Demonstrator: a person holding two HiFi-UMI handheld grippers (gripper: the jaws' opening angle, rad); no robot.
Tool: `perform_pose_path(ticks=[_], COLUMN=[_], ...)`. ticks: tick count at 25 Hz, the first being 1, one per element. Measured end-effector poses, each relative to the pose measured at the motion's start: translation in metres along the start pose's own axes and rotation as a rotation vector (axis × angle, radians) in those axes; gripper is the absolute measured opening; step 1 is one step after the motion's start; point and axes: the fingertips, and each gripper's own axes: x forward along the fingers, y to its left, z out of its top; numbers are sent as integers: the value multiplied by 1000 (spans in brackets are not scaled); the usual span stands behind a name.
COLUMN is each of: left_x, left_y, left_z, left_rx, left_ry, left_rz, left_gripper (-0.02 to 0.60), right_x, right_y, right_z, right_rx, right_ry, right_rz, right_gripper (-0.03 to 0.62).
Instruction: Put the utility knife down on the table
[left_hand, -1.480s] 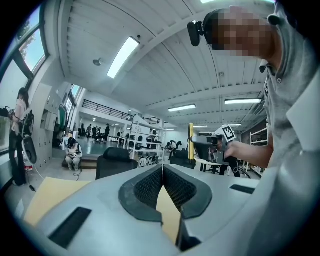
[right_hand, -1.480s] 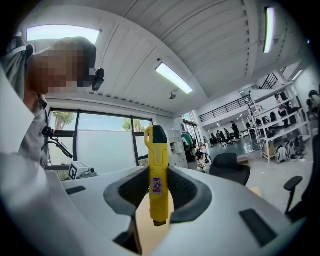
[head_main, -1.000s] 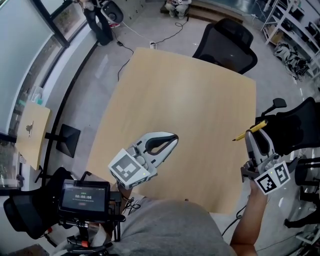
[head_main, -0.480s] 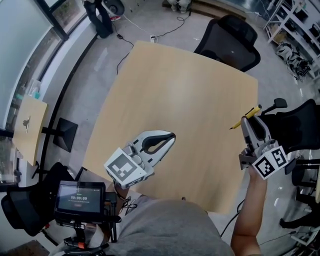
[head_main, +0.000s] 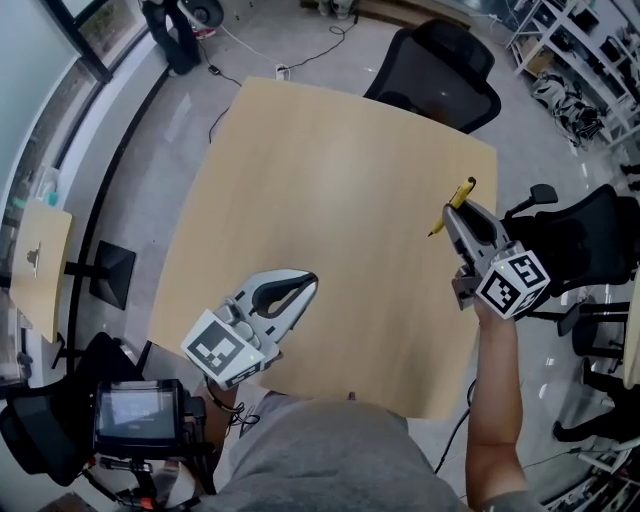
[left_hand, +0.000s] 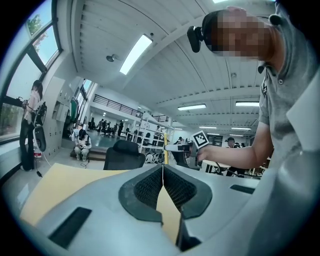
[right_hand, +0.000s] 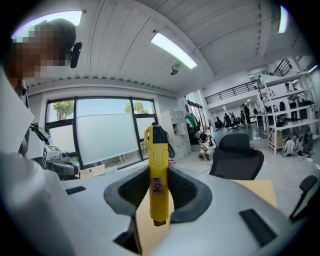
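Note:
A yellow utility knife (right_hand: 157, 172) with a black tip stands upright between the jaws of my right gripper (right_hand: 158, 176), which is shut on it. In the head view the right gripper (head_main: 457, 212) hangs over the right edge of the wooden table (head_main: 330, 190), and the utility knife (head_main: 455, 201) pokes out past its tips, slanting. My left gripper (head_main: 303, 284) sits over the table's near left part, jaws pressed together with nothing between them. In the left gripper view the left gripper (left_hand: 162, 170) shows its pads touching.
A black office chair (head_main: 440, 72) stands at the table's far side and another chair (head_main: 580, 240) to the right. A screen device (head_main: 135, 412) is mounted low at the near left. Cables lie on the floor beyond the table.
The right gripper with the knife has moved up and inward, from off the table's right edge to over it. The left gripper has shifted slightly toward the near left.

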Motion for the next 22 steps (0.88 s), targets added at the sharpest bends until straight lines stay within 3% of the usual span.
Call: perform_pose_path(ticks=[22], left_x=[-37], left_y=[13], left_z=[-23], left_rx=[-46], left_ry=[13], left_rz=[76], left_gripper=[6], right_x=[76], right_y=[-38], right_z=[-58], right_rx=[-83], right_ry=[200], right_rz=[-33], right_gripper=[117])
